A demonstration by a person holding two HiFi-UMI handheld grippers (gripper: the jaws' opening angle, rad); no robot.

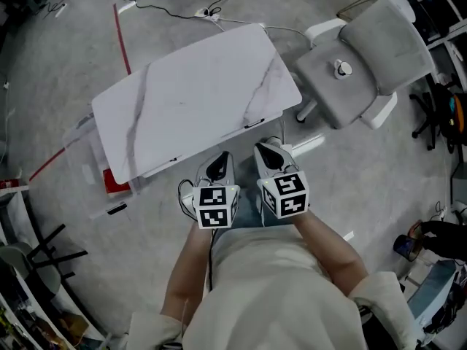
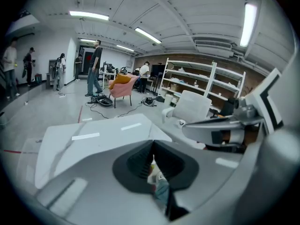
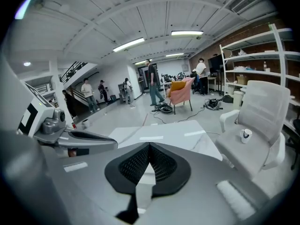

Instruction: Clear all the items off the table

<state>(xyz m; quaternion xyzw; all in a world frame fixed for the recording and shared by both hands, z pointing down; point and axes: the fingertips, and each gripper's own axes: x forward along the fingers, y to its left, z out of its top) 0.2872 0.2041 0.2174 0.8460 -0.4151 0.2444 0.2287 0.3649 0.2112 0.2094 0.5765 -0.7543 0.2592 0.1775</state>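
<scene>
We find the white marble tabletop (image 1: pixel 197 93) bare from edge to edge, so we judge the clearing done, or all but done. The grey office chair (image 1: pixel 368 60) beside it carries a small white cup (image 1: pixel 343 68) on its seat, perhaps one of the cleared items. Our left gripper (image 1: pixel 221 160) and right gripper (image 1: pixel 267 152) hang side by side just off the near edge. Each has its fingers (image 2: pixel 138 163) pressed together on nothing.

The counter (image 1: pixel 197 100) has a rectangular white top in a marble look with thin grey veins, and it sits askew in the head view. A small white cup (image 1: pixel 344 68) stands upright on the seat of the grey chair (image 1: pixel 321 93) just beside it.
</scene>
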